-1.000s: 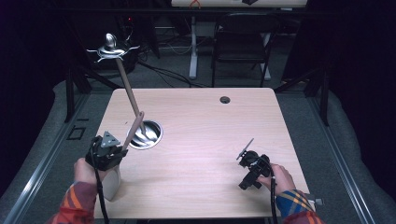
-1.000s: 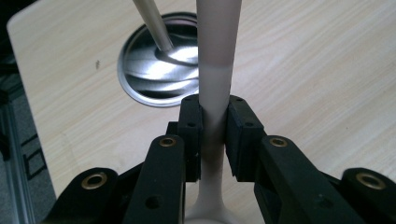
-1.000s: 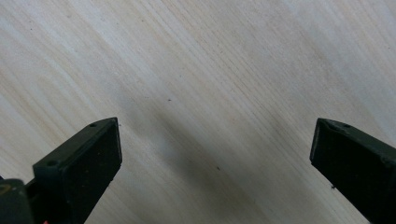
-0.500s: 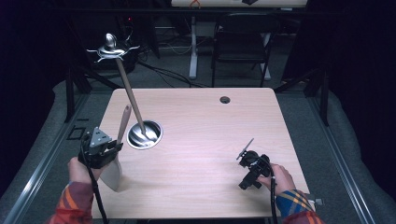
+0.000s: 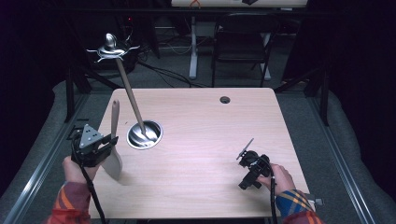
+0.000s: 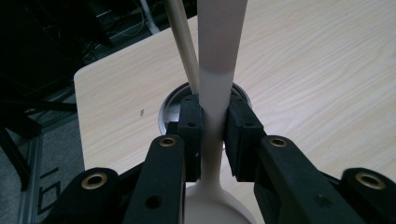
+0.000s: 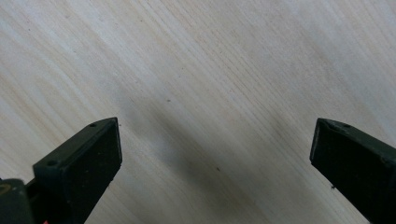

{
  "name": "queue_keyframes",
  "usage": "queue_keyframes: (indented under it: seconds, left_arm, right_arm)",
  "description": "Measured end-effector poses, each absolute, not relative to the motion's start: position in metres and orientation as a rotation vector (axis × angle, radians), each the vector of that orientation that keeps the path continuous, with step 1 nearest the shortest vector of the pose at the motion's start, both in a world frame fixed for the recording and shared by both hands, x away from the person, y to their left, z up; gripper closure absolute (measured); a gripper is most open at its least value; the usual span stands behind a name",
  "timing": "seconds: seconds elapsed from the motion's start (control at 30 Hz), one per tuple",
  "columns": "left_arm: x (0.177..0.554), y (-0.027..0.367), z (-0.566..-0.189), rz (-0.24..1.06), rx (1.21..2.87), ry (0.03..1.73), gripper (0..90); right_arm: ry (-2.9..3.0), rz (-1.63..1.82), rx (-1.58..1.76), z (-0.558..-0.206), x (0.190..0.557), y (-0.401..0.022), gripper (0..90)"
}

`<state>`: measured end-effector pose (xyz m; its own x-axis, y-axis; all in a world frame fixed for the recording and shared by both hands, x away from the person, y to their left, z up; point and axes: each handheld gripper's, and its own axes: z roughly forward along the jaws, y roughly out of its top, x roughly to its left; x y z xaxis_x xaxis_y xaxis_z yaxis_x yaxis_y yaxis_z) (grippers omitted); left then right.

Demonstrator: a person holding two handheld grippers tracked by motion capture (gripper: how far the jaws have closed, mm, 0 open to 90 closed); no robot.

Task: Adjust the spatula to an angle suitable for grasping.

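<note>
Your left gripper [image 6: 212,128] pinches the pale wooden spatula [image 5: 113,140] upright, handle at 12 o'clock; your right gripper [image 7: 215,154] stands spread.

Looking along the right gripper [image 7: 215,163] here, its two black jaws come up from the bottom corners and they're spread really wide, with nothing between them. The left jaw has a small hole or screw near its tip, and the right one has a tiny hole near its top edge too. Behind them it's just the table [image 7: 201,60], light wood with grain running diagonally. There's a soft dark shadow smudged across the wood between the jaws, plus a couple of tiny dark specks.
</note>
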<state>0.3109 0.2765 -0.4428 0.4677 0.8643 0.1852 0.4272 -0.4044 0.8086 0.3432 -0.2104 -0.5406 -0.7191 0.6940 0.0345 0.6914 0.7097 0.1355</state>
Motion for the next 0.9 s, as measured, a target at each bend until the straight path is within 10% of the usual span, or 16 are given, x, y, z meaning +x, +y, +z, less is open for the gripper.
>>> queue_keyframes:
  seconds: [0.9]
  left_arm:
    - [0.319,0.288,-0.438,0.826,1.954,1.074,77.5]
  right_arm:
    - [2.884,0.225,1.167,-0.54,0.343,-0.21,1.8]
